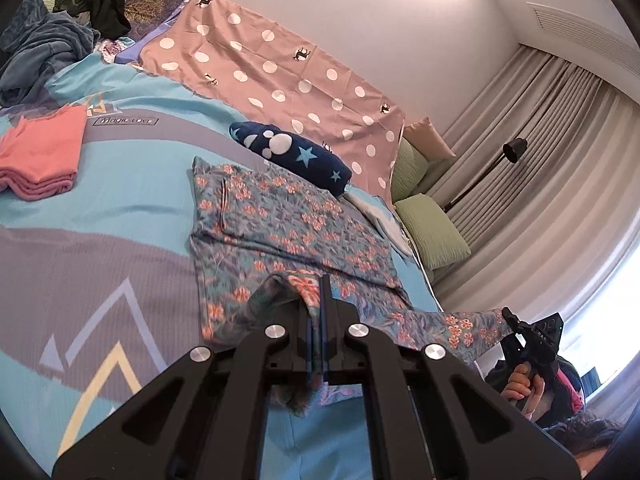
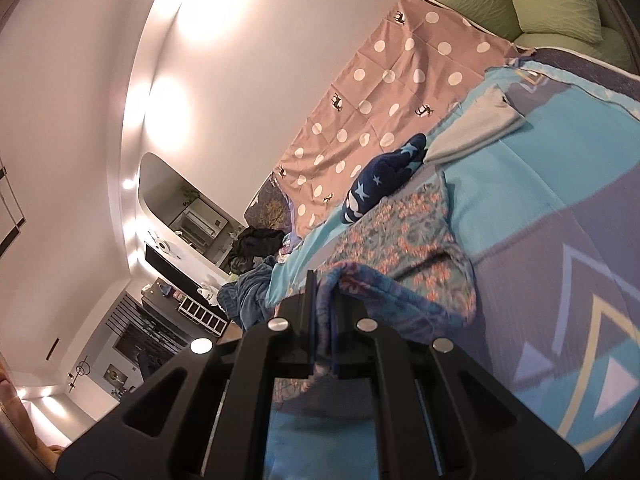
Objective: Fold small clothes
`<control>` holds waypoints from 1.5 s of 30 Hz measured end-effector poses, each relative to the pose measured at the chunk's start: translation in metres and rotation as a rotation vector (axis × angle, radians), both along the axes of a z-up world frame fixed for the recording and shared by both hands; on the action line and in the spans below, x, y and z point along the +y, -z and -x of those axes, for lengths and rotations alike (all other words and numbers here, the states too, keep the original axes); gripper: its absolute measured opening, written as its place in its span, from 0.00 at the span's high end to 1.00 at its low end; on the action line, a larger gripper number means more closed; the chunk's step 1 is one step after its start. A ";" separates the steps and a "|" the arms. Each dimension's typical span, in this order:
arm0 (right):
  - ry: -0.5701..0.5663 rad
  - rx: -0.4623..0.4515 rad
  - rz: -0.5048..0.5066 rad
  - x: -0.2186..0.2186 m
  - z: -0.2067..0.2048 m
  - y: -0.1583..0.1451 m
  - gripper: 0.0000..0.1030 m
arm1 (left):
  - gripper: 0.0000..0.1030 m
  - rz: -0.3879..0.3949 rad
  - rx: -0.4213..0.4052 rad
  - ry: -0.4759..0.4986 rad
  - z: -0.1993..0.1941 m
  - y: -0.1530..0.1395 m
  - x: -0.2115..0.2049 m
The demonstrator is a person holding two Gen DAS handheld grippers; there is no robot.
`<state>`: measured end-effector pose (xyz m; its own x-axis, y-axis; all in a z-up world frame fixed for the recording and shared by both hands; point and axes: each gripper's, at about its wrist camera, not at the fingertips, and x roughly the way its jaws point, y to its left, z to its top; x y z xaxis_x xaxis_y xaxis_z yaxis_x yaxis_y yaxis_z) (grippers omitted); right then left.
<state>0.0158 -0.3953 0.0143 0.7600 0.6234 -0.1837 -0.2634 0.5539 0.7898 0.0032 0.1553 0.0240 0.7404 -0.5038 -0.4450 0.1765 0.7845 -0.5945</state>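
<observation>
Floral garment (image 1: 288, 220) is being lifted by left gripper (image 1: 320, 300) and right gripper (image 2: 322, 296), both pinching its hem; keep it taut toward 12 o'clock.

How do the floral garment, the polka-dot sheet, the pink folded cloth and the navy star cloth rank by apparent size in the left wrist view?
1. polka-dot sheet and floral garment, too alike
2. pink folded cloth
3. navy star cloth
</observation>
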 end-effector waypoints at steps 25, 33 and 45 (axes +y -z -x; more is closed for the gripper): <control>0.016 0.029 0.102 0.017 -0.184 -0.023 0.95 | 0.97 0.072 0.001 0.062 -0.155 -0.038 0.009; 0.035 0.118 0.186 0.035 -0.297 -0.004 0.95 | 0.97 0.091 0.083 0.023 -0.250 -0.014 0.028; 0.062 0.294 0.446 0.060 -0.346 0.068 0.53 | 0.56 -0.092 0.215 -0.125 -0.319 0.072 0.045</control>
<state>0.3622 -0.3351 -0.0540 0.6691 0.3917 -0.6316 -0.0228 0.8602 0.5094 0.3218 0.2007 -0.0477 0.6776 -0.3647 -0.6387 -0.0476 0.8448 -0.5329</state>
